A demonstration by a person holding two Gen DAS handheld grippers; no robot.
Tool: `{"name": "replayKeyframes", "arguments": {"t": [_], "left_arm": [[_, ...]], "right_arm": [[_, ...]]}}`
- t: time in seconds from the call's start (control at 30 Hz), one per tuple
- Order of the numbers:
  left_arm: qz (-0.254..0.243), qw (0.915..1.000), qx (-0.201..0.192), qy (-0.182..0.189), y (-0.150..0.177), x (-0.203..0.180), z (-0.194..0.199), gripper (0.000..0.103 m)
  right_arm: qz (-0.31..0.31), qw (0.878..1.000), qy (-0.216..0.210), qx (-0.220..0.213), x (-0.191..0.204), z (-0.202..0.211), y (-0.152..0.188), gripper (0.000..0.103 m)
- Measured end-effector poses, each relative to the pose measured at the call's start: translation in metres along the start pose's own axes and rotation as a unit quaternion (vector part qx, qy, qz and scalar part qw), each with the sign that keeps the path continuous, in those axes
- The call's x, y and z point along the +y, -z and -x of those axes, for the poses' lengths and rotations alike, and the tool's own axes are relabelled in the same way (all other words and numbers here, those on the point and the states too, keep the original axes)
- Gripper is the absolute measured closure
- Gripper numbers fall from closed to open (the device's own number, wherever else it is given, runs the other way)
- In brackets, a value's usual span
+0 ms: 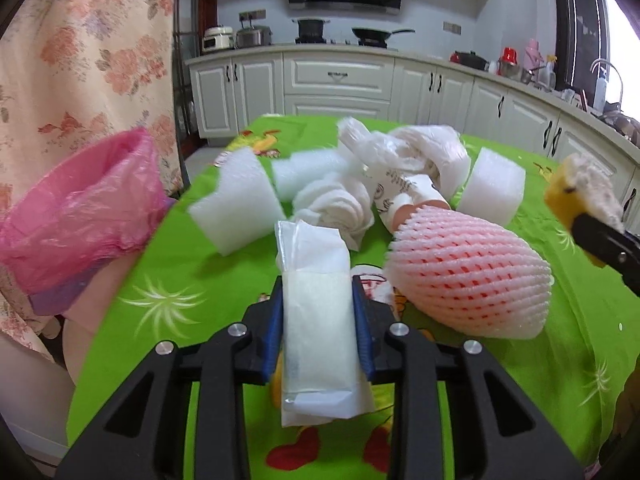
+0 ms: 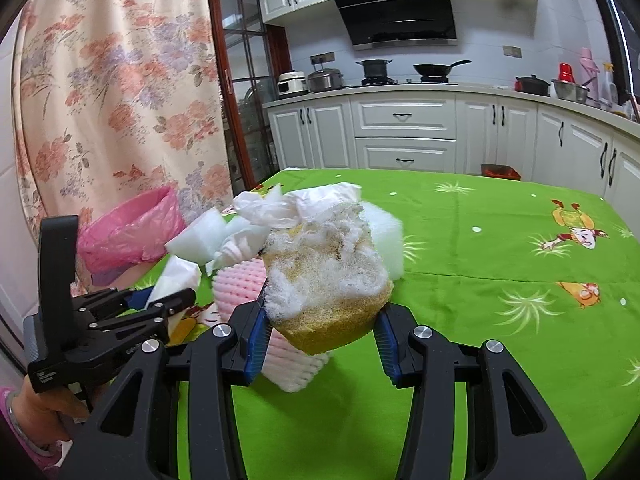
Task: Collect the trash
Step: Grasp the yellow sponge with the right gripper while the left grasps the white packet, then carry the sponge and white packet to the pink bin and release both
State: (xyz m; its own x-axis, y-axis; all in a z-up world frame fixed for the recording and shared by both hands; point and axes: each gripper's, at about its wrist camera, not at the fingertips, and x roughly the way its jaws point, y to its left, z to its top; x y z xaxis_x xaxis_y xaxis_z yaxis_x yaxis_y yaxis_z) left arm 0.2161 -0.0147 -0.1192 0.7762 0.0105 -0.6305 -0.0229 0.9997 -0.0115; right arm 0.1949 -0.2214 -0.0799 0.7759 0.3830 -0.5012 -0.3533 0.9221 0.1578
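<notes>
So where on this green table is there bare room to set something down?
The tablecloth is bare on the right, from the foam block across to the cabinet side. The left is crowded: foam blocks, crumpled plastic bag, tissues and pink fruit net, with the pink-lined bin beyond the edge.

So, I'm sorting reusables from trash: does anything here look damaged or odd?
Yes. The yellow sponge in the right gripper looks worn out: its white scouring layer is frayed and fluffed up. The left gripper holds an intact white packet.
</notes>
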Motion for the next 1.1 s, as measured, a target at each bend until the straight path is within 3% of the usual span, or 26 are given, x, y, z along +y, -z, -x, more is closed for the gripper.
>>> {"name": "replayKeyframes", "arguments": {"t": [0.5, 1.1], "left_arm": [[0.033, 0.998, -0.054, 0.002, 0.007, 0.039, 0.04, 0.073], [0.043, 0.9925, -0.108, -0.038, 0.008, 0.083, 0.087, 0.073]], "right_arm": [[0.035, 0.999, -0.031, 0.022, 0.046, -0.016, 0.004, 0.059], [0.096, 0.992, -0.074, 0.043, 0.112, -0.056, -0.011, 0.059]]}}
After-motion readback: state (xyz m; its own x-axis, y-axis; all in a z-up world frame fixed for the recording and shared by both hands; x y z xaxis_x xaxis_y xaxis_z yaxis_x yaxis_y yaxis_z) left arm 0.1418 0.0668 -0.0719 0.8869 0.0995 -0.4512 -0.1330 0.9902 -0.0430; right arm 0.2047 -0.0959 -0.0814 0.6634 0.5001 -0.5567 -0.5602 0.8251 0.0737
